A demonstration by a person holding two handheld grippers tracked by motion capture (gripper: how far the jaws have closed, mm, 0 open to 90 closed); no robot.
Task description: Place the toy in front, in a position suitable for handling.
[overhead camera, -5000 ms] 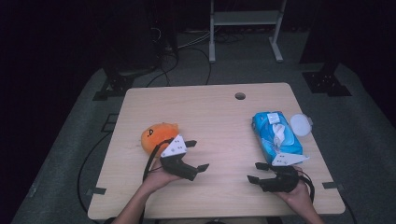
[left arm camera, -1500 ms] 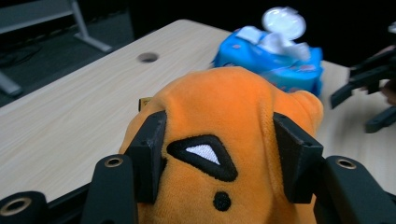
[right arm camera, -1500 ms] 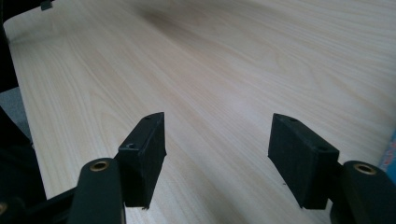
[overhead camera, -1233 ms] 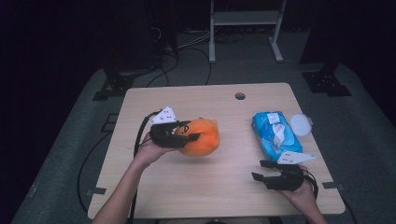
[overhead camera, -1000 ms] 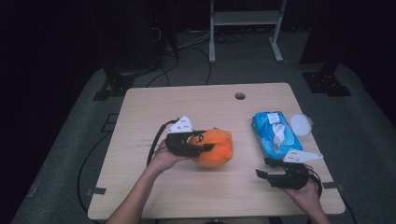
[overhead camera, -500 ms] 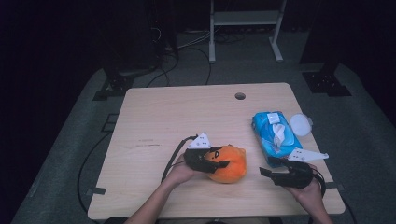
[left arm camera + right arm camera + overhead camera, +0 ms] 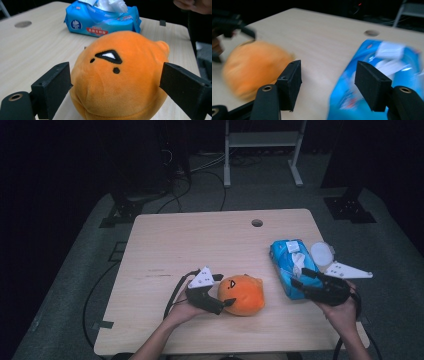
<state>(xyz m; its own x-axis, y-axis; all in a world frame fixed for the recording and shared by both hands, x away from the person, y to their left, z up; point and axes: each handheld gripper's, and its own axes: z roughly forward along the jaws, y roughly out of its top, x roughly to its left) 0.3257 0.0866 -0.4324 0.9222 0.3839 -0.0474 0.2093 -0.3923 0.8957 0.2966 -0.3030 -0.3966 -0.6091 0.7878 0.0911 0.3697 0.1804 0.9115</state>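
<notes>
An orange plush toy (image 7: pixel 245 295) with a small black face lies on the wooden table (image 7: pixel 200 240) near the front middle. My left gripper (image 7: pixel 225 290) is at its left side, and the jaws have just been opening. In the left gripper view the plush (image 7: pixel 120 82) sits between the spread jaws of the left gripper (image 7: pixel 117 75), with a gap at the right pad. To the right lies a blue wipes pack (image 7: pixel 289 266). My right gripper (image 7: pixel 300 277) hovers open at its near end. In the right gripper view that gripper (image 7: pixel 328 72) holds nothing, and the pack (image 7: pixel 374 82) lies under its right jaw.
A white round lid (image 7: pixel 321 254) lies just right of the wipes pack. A cable hole (image 7: pixel 257 223) marks the table's far edge. A white metal stand (image 7: pixel 260 150) and cables are on the dark floor beyond. The table's left and far parts are bare wood.
My left gripper carried the plush from the table's left middle to the front centre, set it down and opened. My right gripper rose and moved forward over the near end of the wipes pack.
</notes>
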